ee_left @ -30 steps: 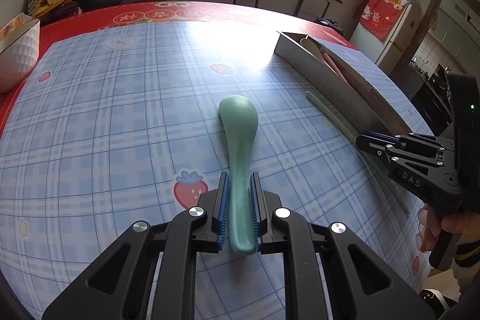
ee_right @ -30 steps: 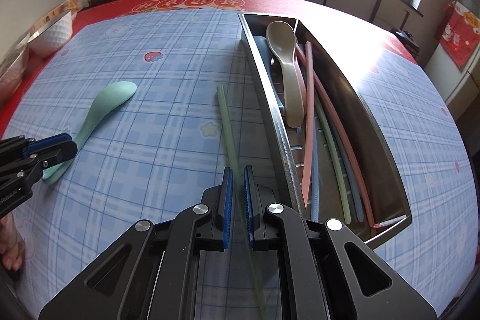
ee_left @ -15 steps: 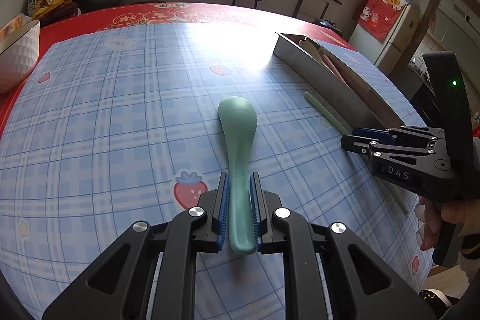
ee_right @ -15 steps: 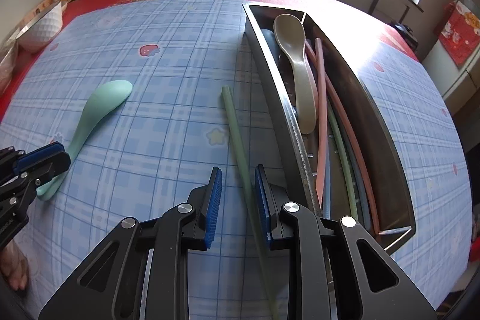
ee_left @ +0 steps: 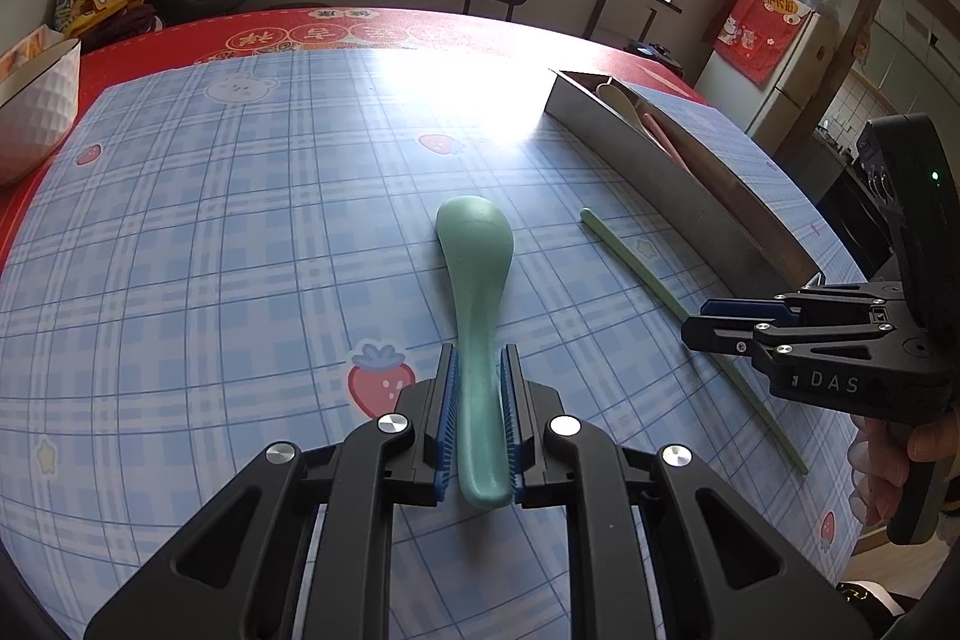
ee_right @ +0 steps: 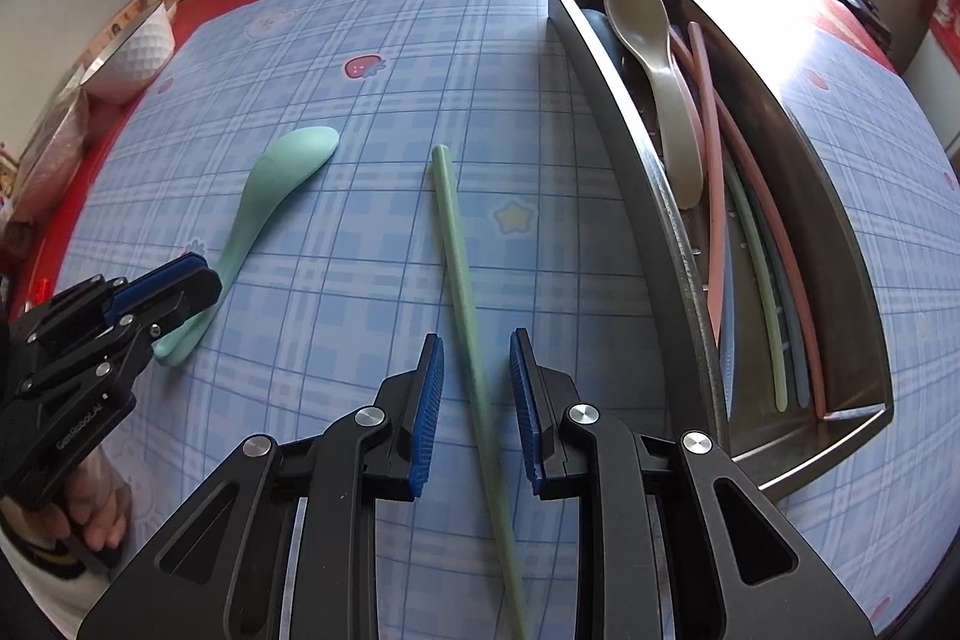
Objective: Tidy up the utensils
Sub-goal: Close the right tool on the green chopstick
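left tongs (ee_left: 478, 421) clamped on green spoon (ee_left: 477, 280); right tongs (ee_right: 477, 415) apart astride chopstick (ee_right: 459, 250), beside tray wall (ee_right: 636, 148).

- Left gripper (ee_left: 479, 412): matte black frame with open triangular cut-outs in its two arms; blue ribbed pads (ee_left: 447, 418) line the inner faces of both fingers; four round silver screw heads sit across the linkage.
- Left gripper, seen from the right wrist camera (ee_right: 180, 280): black body with small silver screws, blue pad at the tip, faint pale lettering along the side.
- Right gripper (ee_right: 477, 400): same black frame, blue ribbed pads (ee_right: 429, 400), four silver screw heads.
- Right gripper, seen from the left wrist camera (ee_left: 720, 319): white letters "DAS" on the side; a black housing above carries a small green light.
- Sleeve (ee_right: 42, 550): dark cuff with a yellow stripe; white cloth below.
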A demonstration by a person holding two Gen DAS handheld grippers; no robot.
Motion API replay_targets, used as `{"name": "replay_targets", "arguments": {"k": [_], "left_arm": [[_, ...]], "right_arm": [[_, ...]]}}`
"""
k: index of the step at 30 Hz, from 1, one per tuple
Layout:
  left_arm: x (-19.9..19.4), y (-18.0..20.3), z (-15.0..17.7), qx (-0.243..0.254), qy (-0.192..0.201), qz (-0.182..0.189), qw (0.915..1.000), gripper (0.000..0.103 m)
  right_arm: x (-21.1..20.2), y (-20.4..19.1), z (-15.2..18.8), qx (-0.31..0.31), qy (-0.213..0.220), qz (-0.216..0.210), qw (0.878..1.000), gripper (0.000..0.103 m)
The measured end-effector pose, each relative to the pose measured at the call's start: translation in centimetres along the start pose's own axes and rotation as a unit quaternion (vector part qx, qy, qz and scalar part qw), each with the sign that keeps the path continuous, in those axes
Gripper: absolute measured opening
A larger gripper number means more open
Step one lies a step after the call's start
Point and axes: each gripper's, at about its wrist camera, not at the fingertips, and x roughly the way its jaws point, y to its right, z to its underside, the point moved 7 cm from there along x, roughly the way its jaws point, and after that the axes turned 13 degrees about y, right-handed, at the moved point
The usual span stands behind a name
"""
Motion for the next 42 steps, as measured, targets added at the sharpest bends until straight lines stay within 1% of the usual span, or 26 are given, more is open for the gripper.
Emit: {"name": "replay_targets", "arguments": {"k": [5, 7, 9, 14, 19, 22, 24, 26, 33, 38, 40, 42], "left_arm": [[-0.2, 0.1, -0.1, 0.004, 0.001, -0.001, 1.0, 0.014], [-0.2, 0.1, 0.0, 0.003, 0.001, 0.0, 1.0, 0.014], [-0.2, 0.2, 0.0, 0.003, 0.001, 0.0, 1.0, 0.014], [-0.1, 0.2, -0.1, 0.003, 0.001, -0.002, 1.0, 0.014], [0.0, -0.1, -0.1, -0.005, -0.003, -0.004, 1.0, 0.014], [0.1, -0.2, -0.1, -0.006, -0.004, -0.005, 1.0, 0.014], [0.2, -0.1, -0.1, -0.001, -0.005, -0.008, 1.0, 0.015], [0.3, 0.0, -0.1, 0.005, -0.005, -0.012, 0.9999, 0.015], [0.7, 0.5, -0.1, 0.023, -0.01, -0.025, 0.9994, 0.015], [0.9, 0.8, -0.1, 0.033, -0.013, -0.037, 0.9987, 0.015], [0.9, 1.0, -0.1, 0.046, -0.016, -0.047, 0.9977, 0.015], [1.0, 1.5, 0.0, 0.07, -0.02, -0.065, 0.9952, 0.015]], "right_arm": [[-0.6, 0.2, 0.8, -0.015, 0.003, -0.002, 1.0, 0.021], [-0.7, 0.1, 0.9, -0.024, 0.01, -0.006, 1.0, 0.017], [-0.7, -0.1, 0.9, -0.021, 0.017, -0.02, 0.999, 0.007], [-0.4, 0.0, 0.4, -0.014, 0.048, -0.032, 0.998, 0.006], [-0.2, -0.5, 0.0, -0.019, 0.081, -0.035, 0.996, 0.006], [-0.2, -0.9, 0.2, -0.026, 0.107, -0.045, 0.993, 0.006], [-0.4, -1.1, 0.3, -0.029, 0.12, -0.051, 0.991, 0.006], [-1.1, -1.1, -0.1, -0.028, 0.141, -0.057, 0.988, 0.006], [-1.7, 0.3, -0.1, 0.027, 0.155, -0.103, 0.982, 0.006], [-2.1, 0.2, -0.2, 0.039, 0.164, -0.137, 0.976, 0.006], [-2.1, 0.3, -0.2, 0.045, 0.164, -0.15, 0.974, 0.006], [-2.1, 0.5, -0.2, 0.053, 0.164, -0.162, 0.972, 0.006]]}}
